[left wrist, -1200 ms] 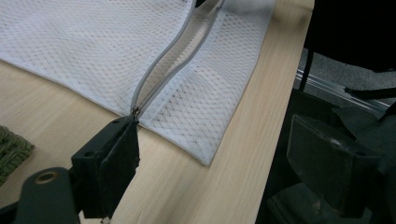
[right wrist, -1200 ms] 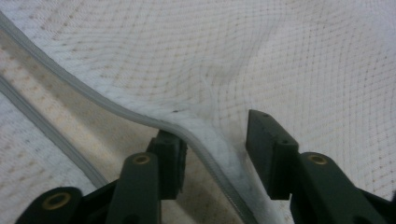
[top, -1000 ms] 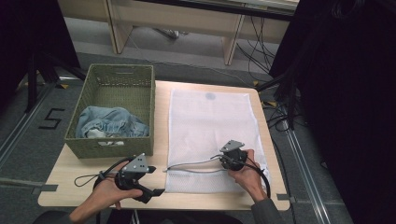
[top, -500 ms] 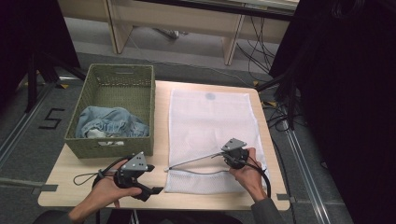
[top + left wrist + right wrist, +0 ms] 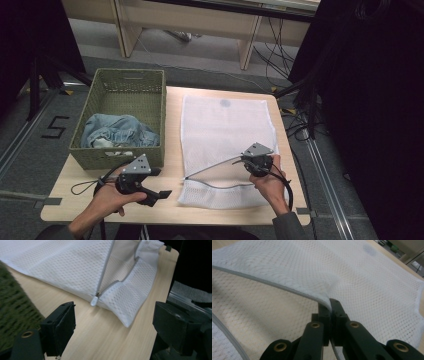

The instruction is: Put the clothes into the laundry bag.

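A white mesh laundry bag lies flat on the wooden table, its zippered mouth toward me. My right gripper is shut on the upper zipper edge of that mouth and holds it lifted, so the opening gapes. In the right gripper view the jaws pinch the mesh edge. My left gripper stands open just left of the bag's near corner, nothing between its jaws. In the left gripper view the zipper pull lies a little ahead of the open jaws.
A green woven basket stands at the table's left, with crumpled blue denim inside; its wall is close to my left gripper. Bare wood runs along the near edge. Cables and dark floor surround the table.
My right gripper has risen a little, lifting the bag's upper zipper edge so the mouth opens wider. The left gripper has stayed about where it was.
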`<state>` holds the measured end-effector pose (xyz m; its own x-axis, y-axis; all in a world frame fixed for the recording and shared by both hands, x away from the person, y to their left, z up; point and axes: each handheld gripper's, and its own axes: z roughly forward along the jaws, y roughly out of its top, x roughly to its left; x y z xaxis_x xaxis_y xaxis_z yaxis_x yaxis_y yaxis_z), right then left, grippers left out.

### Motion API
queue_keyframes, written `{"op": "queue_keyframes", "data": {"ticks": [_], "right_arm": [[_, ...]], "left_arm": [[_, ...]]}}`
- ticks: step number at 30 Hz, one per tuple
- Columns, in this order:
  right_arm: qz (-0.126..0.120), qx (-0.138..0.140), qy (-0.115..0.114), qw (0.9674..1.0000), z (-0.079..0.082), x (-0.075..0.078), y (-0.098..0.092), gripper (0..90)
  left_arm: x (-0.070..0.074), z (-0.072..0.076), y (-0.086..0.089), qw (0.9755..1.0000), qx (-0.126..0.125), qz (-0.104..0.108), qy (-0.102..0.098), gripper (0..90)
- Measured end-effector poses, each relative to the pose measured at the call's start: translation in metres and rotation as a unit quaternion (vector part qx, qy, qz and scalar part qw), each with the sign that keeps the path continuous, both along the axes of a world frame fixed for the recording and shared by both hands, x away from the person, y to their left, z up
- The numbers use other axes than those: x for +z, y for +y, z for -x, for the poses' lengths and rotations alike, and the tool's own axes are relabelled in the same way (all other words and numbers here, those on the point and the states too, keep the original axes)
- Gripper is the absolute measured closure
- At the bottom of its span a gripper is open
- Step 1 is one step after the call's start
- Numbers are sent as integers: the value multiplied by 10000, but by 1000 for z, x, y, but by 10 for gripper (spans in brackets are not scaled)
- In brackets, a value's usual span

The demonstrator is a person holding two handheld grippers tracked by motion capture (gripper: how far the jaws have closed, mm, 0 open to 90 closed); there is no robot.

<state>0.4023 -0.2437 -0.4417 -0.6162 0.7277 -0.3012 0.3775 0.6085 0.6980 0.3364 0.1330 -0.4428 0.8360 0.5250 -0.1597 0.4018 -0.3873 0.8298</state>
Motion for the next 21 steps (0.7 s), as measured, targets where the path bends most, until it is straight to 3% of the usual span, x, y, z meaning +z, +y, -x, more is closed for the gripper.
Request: {"op": "queue_keyframes", "data": {"ticks": [3,6,8,12,14,15,16,17,18,19,21], "right_arm": [[-46,-30,-161,9999,0,8,0,890],[-131,-79,-209,9997,0,15,2,890],[-131,-22,-324,9994,-1,19,1,890],[-142,95,-312,9994,-2,24,1,889],[-205,-6,-314,9993,-1,23,4,889],[-205,-6,-314,9993,-1,23,4,889],[-152,23,-334,9993,-2,23,3,889],[-149,15,-331,9993,-1,21,5,889],[-143,6,-310,9994,-1,21,6,889],[-94,99,-331,9994,-1,21,5,889],[-102,61,-326,9994,-1,21,6,888]], "left_arm": [[10,-6,11,9998,128,-84,-135,177],[24,-14,21,9989,347,52,-306,170],[37,-22,33,9980,491,80,-396,158],[60,-44,61,9944,907,1,-542,148],[70,-57,75,9914,1139,-212,-613,148],[70,-57,75,9914,1139,-212,-613,148],[75,-66,85,9887,1271,-438,-666,148],[78,-81,98,9862,1407,-609,-626,148],[78,-90,104,9854,1498,-625,-512,147],[78,-100,110,9837,1534,-834,-426,147],[76,-116,119,9784,1673,-1156,-376,148]]}}
